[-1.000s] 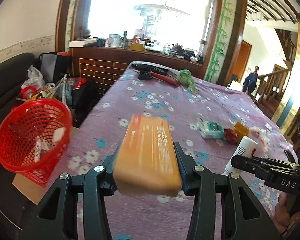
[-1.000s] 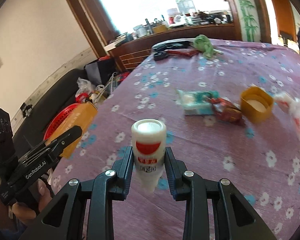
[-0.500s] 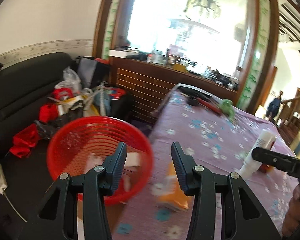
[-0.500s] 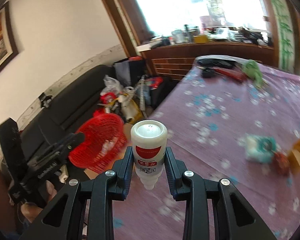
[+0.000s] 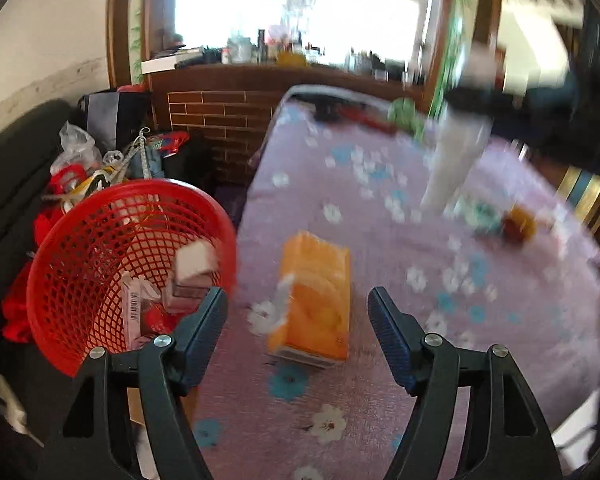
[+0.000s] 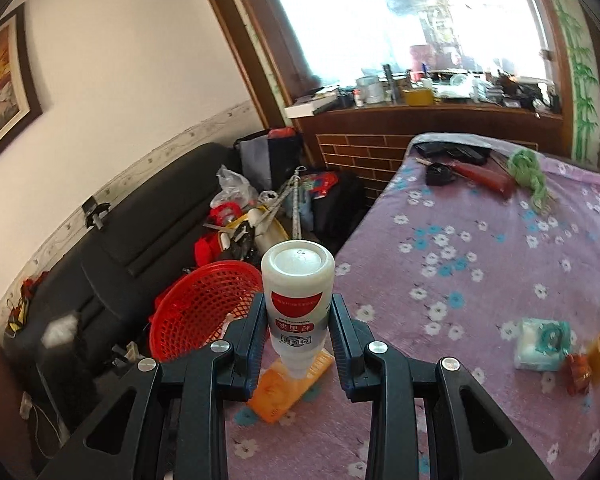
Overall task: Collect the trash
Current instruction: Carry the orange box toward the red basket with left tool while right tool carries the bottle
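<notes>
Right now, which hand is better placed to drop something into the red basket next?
Right. The right gripper is shut on the white bottle, with the basket just beyond it. The left gripper is opening with nothing held; the orange box lies on the table beside the basket.

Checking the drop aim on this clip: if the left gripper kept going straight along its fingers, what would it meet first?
Probably the orange box, lying on the flowered tablecloth between the opening fingers of the left gripper, not the red basket off to its left.
</notes>
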`<state>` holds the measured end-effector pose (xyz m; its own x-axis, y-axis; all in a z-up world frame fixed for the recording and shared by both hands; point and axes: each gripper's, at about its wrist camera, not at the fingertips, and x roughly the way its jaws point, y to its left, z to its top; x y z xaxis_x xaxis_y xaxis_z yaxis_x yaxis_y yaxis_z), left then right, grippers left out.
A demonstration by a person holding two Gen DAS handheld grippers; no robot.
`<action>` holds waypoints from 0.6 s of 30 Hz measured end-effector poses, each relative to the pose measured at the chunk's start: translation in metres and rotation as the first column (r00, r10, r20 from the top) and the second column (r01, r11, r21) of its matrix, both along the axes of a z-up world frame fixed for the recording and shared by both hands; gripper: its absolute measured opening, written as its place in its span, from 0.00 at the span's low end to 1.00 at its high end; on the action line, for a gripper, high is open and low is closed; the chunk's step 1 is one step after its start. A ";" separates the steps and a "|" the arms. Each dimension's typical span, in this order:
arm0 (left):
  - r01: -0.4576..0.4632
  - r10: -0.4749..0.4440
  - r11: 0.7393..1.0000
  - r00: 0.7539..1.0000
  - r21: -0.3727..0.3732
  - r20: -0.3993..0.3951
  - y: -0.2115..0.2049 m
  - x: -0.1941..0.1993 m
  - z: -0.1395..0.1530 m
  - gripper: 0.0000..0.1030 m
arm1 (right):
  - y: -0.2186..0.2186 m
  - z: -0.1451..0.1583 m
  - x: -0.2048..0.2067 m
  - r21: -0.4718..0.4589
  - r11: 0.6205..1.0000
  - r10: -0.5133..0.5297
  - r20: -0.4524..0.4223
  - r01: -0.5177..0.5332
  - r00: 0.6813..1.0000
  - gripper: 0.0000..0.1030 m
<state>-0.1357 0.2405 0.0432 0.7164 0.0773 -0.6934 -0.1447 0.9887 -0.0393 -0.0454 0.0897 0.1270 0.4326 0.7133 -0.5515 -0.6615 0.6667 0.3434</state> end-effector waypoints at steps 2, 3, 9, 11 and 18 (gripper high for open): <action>0.006 -0.003 0.998 0.999 0.058 -0.049 -0.014 0.010 -0.012 0.69 | -0.008 -0.004 0.001 0.000 1.000 -0.009 -0.006 0.009 1.000 0.32; 0.001 0.005 0.996 0.998 0.086 -0.066 -0.020 0.014 -0.017 0.69 | -0.011 -0.004 0.001 0.001 1.000 -0.011 -0.007 0.011 1.000 0.32; -0.021 0.040 0.989 0.990 0.144 -0.132 -0.027 0.033 -0.035 0.48 | -0.027 -0.006 -0.001 0.020 1.000 -0.016 -0.012 0.016 1.000 0.32; -0.028 0.046 0.990 0.990 0.135 -0.131 -0.027 0.035 -0.037 0.45 | -0.031 -0.006 -0.002 0.025 1.000 -0.016 -0.013 0.017 1.000 0.32; -0.025 0.026 0.999 0.999 0.043 -0.043 -0.017 0.019 -0.013 0.44 | -0.034 -0.001 -0.005 0.028 0.999 -0.024 0.004 0.024 1.000 0.32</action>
